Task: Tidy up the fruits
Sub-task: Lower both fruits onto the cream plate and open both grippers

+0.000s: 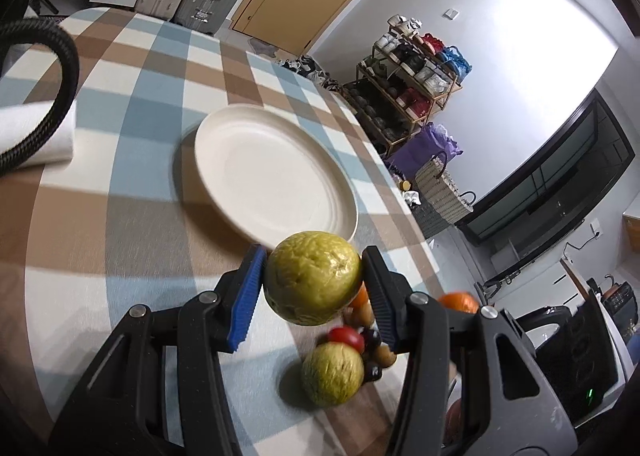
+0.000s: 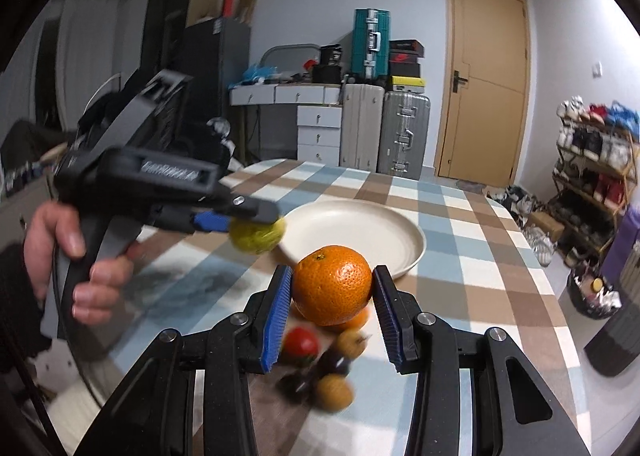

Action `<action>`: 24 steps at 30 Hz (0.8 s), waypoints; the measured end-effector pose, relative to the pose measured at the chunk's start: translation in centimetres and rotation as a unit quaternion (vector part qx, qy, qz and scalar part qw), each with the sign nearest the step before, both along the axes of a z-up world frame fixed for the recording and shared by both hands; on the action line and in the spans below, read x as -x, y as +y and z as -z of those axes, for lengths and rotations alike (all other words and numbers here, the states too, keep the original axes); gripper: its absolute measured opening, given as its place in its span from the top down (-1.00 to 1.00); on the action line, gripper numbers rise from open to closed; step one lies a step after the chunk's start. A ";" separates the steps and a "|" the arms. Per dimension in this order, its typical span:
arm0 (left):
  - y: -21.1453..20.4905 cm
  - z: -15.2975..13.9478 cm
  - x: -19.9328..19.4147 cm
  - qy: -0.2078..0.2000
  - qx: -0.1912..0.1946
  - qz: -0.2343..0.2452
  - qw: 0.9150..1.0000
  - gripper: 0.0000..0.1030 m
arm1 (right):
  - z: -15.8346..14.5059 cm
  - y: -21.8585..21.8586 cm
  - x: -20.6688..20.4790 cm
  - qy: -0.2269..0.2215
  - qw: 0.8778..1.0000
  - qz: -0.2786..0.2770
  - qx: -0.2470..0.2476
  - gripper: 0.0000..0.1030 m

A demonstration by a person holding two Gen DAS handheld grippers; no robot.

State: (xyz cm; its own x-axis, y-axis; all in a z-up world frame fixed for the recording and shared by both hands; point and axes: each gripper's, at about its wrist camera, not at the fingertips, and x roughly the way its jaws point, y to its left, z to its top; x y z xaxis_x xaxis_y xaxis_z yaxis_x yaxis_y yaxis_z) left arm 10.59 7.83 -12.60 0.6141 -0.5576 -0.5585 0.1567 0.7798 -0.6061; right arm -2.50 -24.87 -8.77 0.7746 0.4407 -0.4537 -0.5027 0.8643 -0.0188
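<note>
My left gripper (image 1: 313, 281) is shut on a wrinkled yellow-green fruit (image 1: 312, 278), held above the table just short of the white plate (image 1: 240, 144). My right gripper (image 2: 332, 290) is shut on an orange (image 2: 333, 285), lifted over a small pile of fruit. The pile holds a red tomato (image 2: 301, 341), dark grapes (image 2: 335, 362) and small tan fruits (image 2: 334, 392). A second yellow-green fruit (image 1: 333, 374) lies on the cloth below the left gripper. In the right wrist view the left gripper (image 2: 256, 230) with its fruit hangs at the plate's (image 2: 384, 232) left rim.
A checked blue, brown and white tablecloth (image 1: 120, 184) covers the table. A folded white towel (image 1: 40, 136) and a black braided hose (image 1: 60, 68) lie at its far left. A hand (image 2: 60, 240) holds the left gripper. Suitcases, a door and a shoe rack stand beyond.
</note>
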 end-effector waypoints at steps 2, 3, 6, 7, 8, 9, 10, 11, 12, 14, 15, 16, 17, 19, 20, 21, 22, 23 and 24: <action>-0.1 -0.5 -1.0 -0.004 -0.001 0.000 1.000 0.09 | -0.6 -0.6 -1.5 0.009 1.000 0.003 -0.014 0.19; -0.1 -0.8 -1.6 -0.006 -0.001 -0.001 1.000 0.09 | -0.9 -0.8 -2.4 0.013 1.000 0.004 -0.021 0.19; -0.1 -1.5 -3.4 -0.011 -0.004 -0.002 1.000 0.09 | -1.8 -1.2 -5.2 0.026 0.999 0.003 -0.034 0.19; -0.1 -1.7 -4.1 -0.012 -0.006 -0.003 1.000 0.09 | -2.1 -1.2 -6.1 0.032 0.999 -0.001 -0.036 0.19; -0.1 -2.0 -4.9 -0.014 -0.007 -0.004 1.000 0.09 | -2.4 -1.2 -7.1 0.039 0.998 -0.005 -0.040 0.19; -0.1 -2.2 -5.6 -0.014 -0.008 -0.005 1.000 0.09 | -2.6 -1.3 -8.2 0.044 0.998 -0.008 -0.047 0.19; -0.1 -2.3 -6.4 -0.015 -0.010 -0.006 1.000 0.09 | -2.8 -1.3 -9.2 0.052 0.997 -0.013 -0.055 0.19; -0.1 -2.5 -7.0 -0.015 -0.013 -0.007 1.000 0.09 | -3.0 -1.3 -10.4 0.064 0.996 -0.021 -0.061 0.19; -0.1 -2.6 -7.6 -0.015 -0.015 -0.008 1.000 0.09 | -3.2 -1.2 -11.6 0.072 0.995 -0.024 -0.066 0.19; 0.0 -2.7 -9.1 -0.015 -0.020 -0.010 1.000 0.09 | -3.4 -1.0 -13.8 0.083 0.993 -0.034 -0.070 0.19; 0.0 -2.7 -9.9 -0.014 -0.023 -0.010 1.000 0.09 | -3.5 -0.8 -15.0 0.090 0.993 -0.037 -0.072 0.19; 0.0 -2.6 -10.6 -0.013 -0.026 -0.012 1.000 0.09 | -3.5 -0.8 -16.0 0.096 0.992 -0.039 -0.075 0.19; 0.0 -2.6 -11.3 -0.011 -0.028 -0.011 0.999 0.09 | -3.5 -0.6 -17.1 0.103 0.991 -0.043 -0.080 0.19; 0.0 -2.4 -13.0 -0.008 -0.036 -0.009 0.999 0.09 | -3.2 -0.2 -19.0 0.116 0.988 -0.049 -0.085 0.19; -0.1 -2.1 -13.6 -0.007 -0.039 -0.010 0.999 0.09 | -2.8 0.1 -20.0 0.124 0.987 -0.053 -0.084 0.19; -0.1 -1.9 -14.5 -0.004 -0.040 -0.008 0.999 0.09 | -2.5 0.4 -20.8 0.133 0.986 -0.057 -0.083 0.19; -0.1 -1.6 -15.1 -0.002 -0.041 -0.007 0.999 0.09 | -1.9 0.8 -21.7 0.141 0.985 -0.060 -0.083 0.19; -0.2 -1.4 -15.9 0.000 -0.043 -0.005 0.999 0.09 | -1.3 1.3 -22.6 0.151 0.983 -0.065 -0.081 0.19; -0.3 -1.1 -16.4 0.001 -0.046 -0.004 0.999 0.09 | -0.7 1.6 -23.2 0.158 0.982 -0.068 -0.079 0.19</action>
